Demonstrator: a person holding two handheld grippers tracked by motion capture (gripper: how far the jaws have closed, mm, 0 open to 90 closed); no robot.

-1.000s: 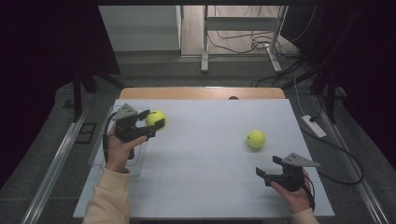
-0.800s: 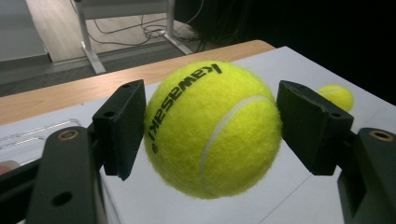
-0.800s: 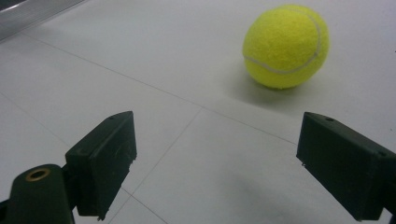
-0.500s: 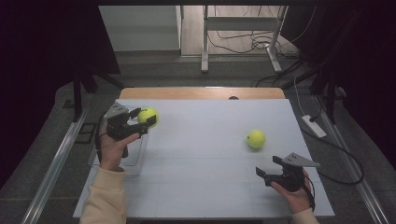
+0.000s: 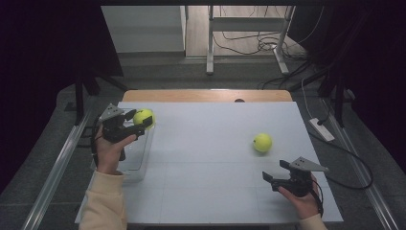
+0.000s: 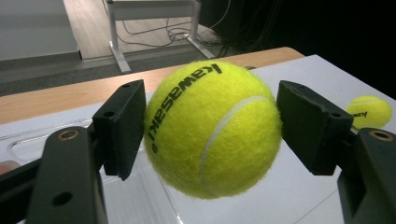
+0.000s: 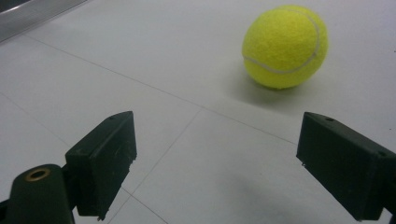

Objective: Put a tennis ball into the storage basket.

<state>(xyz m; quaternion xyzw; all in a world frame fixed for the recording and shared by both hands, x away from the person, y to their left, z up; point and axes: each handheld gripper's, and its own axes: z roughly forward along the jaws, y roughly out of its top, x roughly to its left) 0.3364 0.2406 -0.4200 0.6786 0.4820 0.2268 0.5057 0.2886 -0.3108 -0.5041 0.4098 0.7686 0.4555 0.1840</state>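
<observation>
Two tennis balls: left hand-held gripper [image 5: 136, 125] pinches one ball [image 5: 143, 118] above the clear tray [image 5: 139, 165], probably dropping next; right hand-held gripper [image 5: 276, 172] gapes, empty, near the other ball [image 5: 262, 142].

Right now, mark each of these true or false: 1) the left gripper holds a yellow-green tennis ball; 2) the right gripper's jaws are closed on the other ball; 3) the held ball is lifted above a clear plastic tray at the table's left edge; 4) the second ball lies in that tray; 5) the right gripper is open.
1) True: the left gripper grips the yellow-green tennis ball between its jaws.
2) False: the right gripper is apart from the second tennis ball, which rests on the white table.
3) True: it hangs over the clear plastic tray.
4) False: it lies on the table's right half.
5) True.
</observation>
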